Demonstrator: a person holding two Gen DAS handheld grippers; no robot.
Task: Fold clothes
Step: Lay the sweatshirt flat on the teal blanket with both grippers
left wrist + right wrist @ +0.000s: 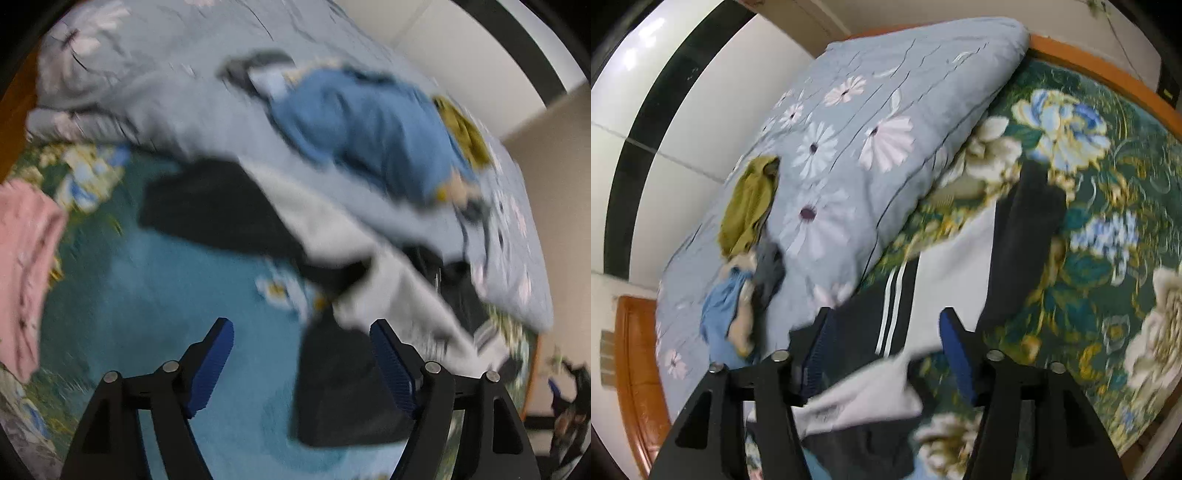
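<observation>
A black and white garment (pixel 369 258) lies spread across the bed, blurred in the left wrist view. Its black part (pixel 332 391) reaches between the fingers of my left gripper (pixel 302 323), close to the right blue pad (pixel 391 365); the jaws stand wide apart and grip nothing. In the right wrist view the same garment (pixel 953 266) shows a black panel with white stripes (pixel 890 314) beside a white panel. My right gripper (pixel 886 312) hangs open over it, and a white fold (pixel 871 395) lies low between the fingers with the pads not pressing on it.
A grey-blue flowered quilt (pixel 886 110) is heaped along the wall side, with an olive garment (pixel 750 199) and a blue garment (pixel 369 136) on it. A pink garment (pixel 26 258) lies at the left. The teal floral sheet (pixel 166 295) covers the bed inside a wooden frame (pixel 635 350).
</observation>
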